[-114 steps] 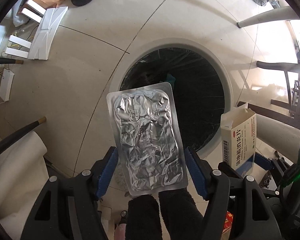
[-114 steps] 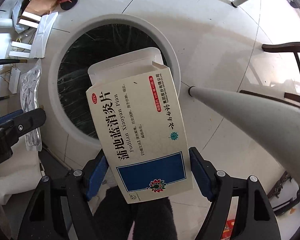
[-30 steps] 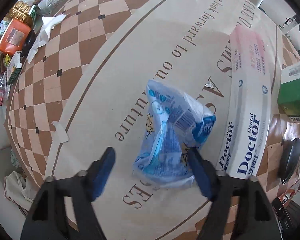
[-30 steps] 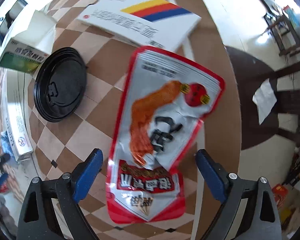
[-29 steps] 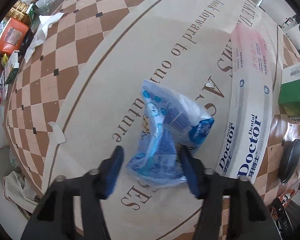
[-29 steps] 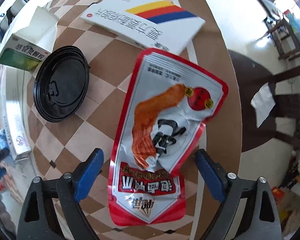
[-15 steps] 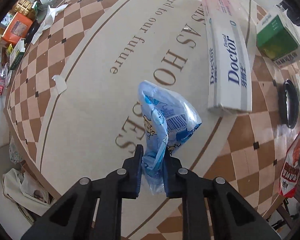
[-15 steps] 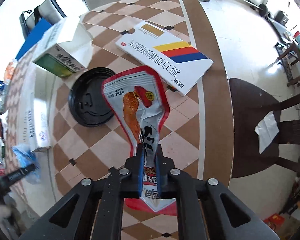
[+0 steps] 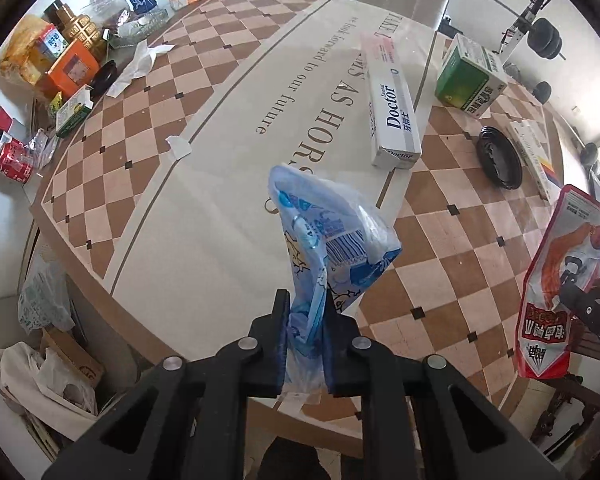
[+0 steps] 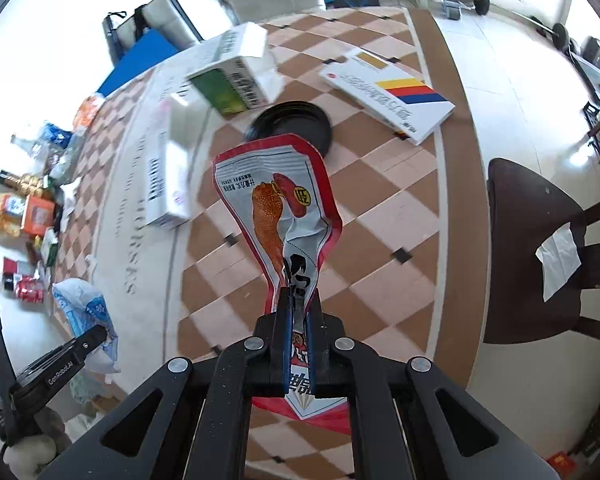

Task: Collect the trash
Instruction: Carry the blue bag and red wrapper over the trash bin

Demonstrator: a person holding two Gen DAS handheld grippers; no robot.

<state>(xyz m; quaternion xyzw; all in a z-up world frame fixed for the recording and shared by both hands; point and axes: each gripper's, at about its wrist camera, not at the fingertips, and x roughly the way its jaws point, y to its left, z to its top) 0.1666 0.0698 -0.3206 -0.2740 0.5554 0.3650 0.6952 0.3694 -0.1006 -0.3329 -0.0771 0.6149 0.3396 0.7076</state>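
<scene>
Left tool point(image 9: 306, 312) pinches blue bag point(image 9: 332, 240); right tool point(image 10: 298, 312) (likewise) red pouch point(image 10: 284, 208).

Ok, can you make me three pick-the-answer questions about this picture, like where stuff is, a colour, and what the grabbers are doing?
1. Where is the round black plastic lid?
A on the checkered table
B on the chair
C on the floor

2. What colour is the crumpled plastic wrapper in the left tool?
A green
B blue
C yellow

3. The right tool is:
A wide open
B empty
C shut on the red and silver snack pouch

Answers: 1 A, it lies on the table's squares; 2 B, blue print shows; 3 C, the pouch is pinched.
</scene>
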